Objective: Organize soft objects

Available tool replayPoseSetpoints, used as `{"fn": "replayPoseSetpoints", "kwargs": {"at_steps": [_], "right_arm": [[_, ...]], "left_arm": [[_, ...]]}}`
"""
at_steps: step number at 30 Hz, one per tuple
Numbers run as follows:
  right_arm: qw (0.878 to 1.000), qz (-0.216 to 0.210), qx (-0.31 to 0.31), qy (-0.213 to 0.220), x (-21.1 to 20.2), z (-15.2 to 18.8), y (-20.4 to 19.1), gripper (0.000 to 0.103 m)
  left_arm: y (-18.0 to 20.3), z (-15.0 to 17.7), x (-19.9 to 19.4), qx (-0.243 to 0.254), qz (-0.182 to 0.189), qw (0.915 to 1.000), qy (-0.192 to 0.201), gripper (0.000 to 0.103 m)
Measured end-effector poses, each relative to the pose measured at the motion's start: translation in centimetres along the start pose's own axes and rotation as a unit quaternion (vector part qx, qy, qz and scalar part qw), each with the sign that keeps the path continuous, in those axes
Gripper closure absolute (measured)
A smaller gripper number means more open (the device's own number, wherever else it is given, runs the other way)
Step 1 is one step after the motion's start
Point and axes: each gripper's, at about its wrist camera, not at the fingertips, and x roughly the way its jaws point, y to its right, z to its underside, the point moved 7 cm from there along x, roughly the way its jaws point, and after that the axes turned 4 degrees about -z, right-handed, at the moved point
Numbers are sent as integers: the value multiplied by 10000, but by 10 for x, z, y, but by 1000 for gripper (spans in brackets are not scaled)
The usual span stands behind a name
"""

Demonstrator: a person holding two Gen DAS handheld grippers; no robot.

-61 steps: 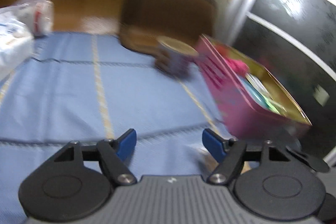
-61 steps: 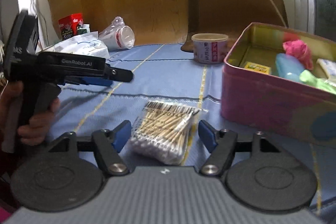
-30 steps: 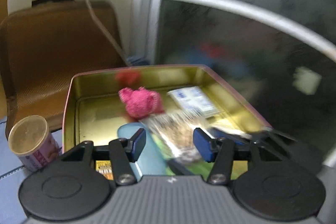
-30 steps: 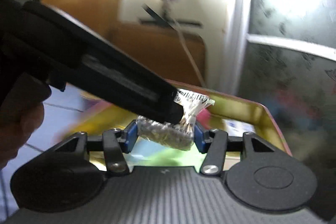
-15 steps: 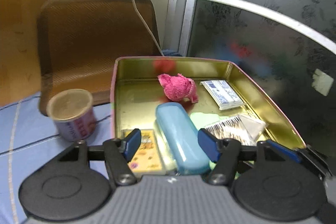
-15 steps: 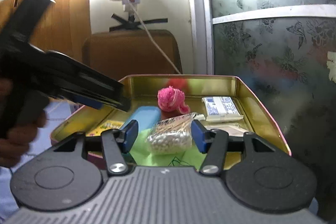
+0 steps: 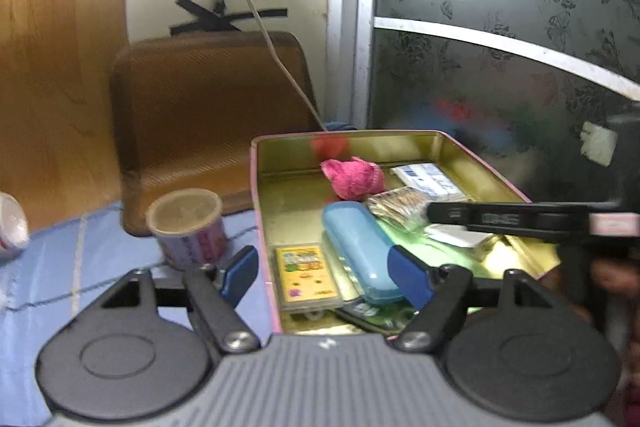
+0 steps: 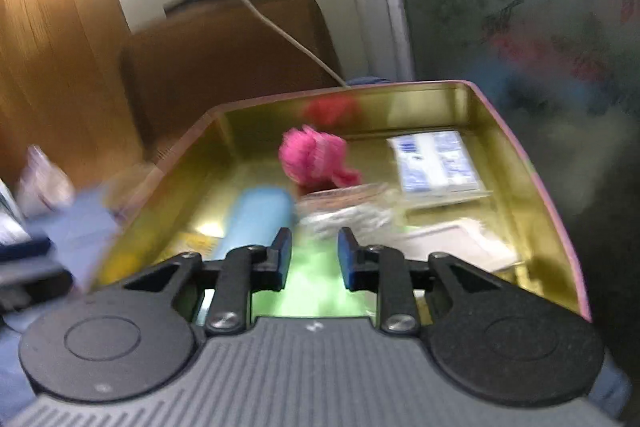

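**Six items in the tin; swab pack delivered, both grippers empty**

Progress. Six items lie in the tin (image 7: 258, 195): card pack (image 7: 306, 277), blue case (image 7: 360, 247), pink cloth (image 7: 354, 179), swab pack (image 7: 396, 207), white packet (image 7: 428, 179) and a green sheet (image 7: 404, 231) beneath them. The swab pack rests on the tin floor near the centre, just right of the blue case and in front of the pink cloth, touching or overlapping the green sheet. By this evidence its placement is done. Outside the tin, a cup (image 7: 188, 227) stands on the blue cloth just beside the tin's left wall; whether it belongs to the task cannot be told.

Orientation. In the left wrist view the swab pack's long axis runs roughly across the tin, left wall to right wall, slightly skewed. Which end is which cannot be told. The right wrist view is blurred but agrees.

Grippers. Left gripper (image 7: 324, 275): jaws spread and just opened further, nothing between them; it hovers over the tin's near left corner. Right gripper (image 8: 312, 259): jaws narrowly apart and just closing, nothing pinched; it hovers over the near edge, with the swab pack just beyond its tips.
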Motion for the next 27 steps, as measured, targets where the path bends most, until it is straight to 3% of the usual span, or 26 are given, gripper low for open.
{"fn": "replayPoseSetpoints", "kwargs": {"at_steps": [2, 7, 8, 9, 10, 14, 19, 22, 24, 27], "right_arm": [[9994, -24, -38, 342, -21, 8, -6, 62], [9947, -207, 213, 980, -73, 35, -16, 62], [9937, -204, 236, 1076, -81, 38, -20, 61], [9927, -201, 252, 1159, -88, 43, -24, 60], [9922, -218, 254, 1201, -92, 45, -27, 59], [9909, -331, 271, 1276, -105, 52, -37, 59], [9878, -407, 448, 1437, -114, 57, -47, 56], [9873, -435, 484, 1448, -117, 62, -56, 49], [9871, -480, 528, 1433, -118, 65, -62, 40], [9871, -487, 525, 1432, -120, 67, -70, 36]], "left_arm": [[0, 2, -2, 29, -81, 10000, -22, 28], [8, 11, -9, 120, -109, 9999, -57, 28], [10, 13, -11, 151, -127, 9998, -46, 27], [11, 15, -13, 173, -139, 9997, -33, 19], [12, 17, -16, 180, -151, 9997, -4, 10], [11, 28, -29, 198, -326, 9992, 77, 0], [0, 41, -41, 76, -521, 9986, -49, 0], [-11, 48, -45, -26, -647, 9978, -150, 0], [-17, 54, -46, -80, -709, 9972, -209, 0], [-26, 61, -49, -147, -796, 9964, -230, 0]]}}
